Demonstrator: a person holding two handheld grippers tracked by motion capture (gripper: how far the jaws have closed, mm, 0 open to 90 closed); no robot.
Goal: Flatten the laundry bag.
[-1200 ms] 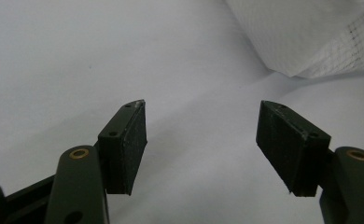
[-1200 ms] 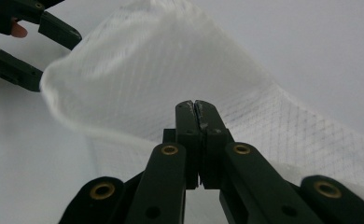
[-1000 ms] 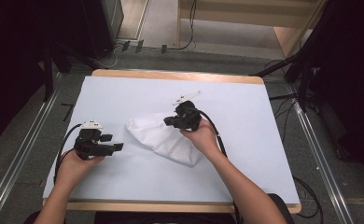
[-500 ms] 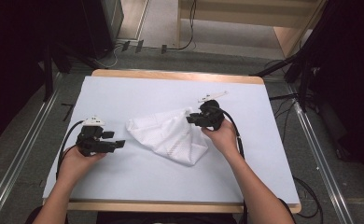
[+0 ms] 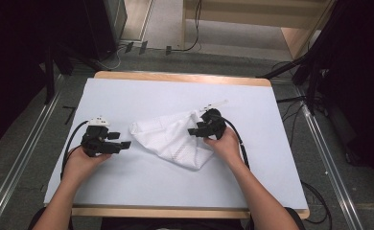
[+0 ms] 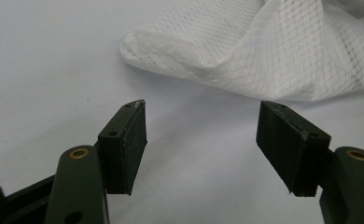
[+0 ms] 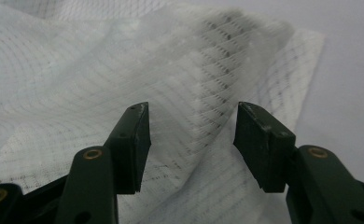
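White mesh cloth (image 5: 175,136) lies crumpled mid-table (image 5: 127,191), a raised fold of it sitting between the spread jaws of our right hand-held gripper (image 7: 192,135), w/ the left hand-held gripper (image 6: 201,140) also wide apart, low over bare table just beside the cloth's near corner, not touching. Risk as we see it: the mesh is thin & slippery-looking, so if we close the right one now we may pinch just one layer or too little of the ridge, & it'd slide out on the lift. On the left, we could shove the corner under itself instead of catching it, or drag the whole cloth if the two pull unevenly.
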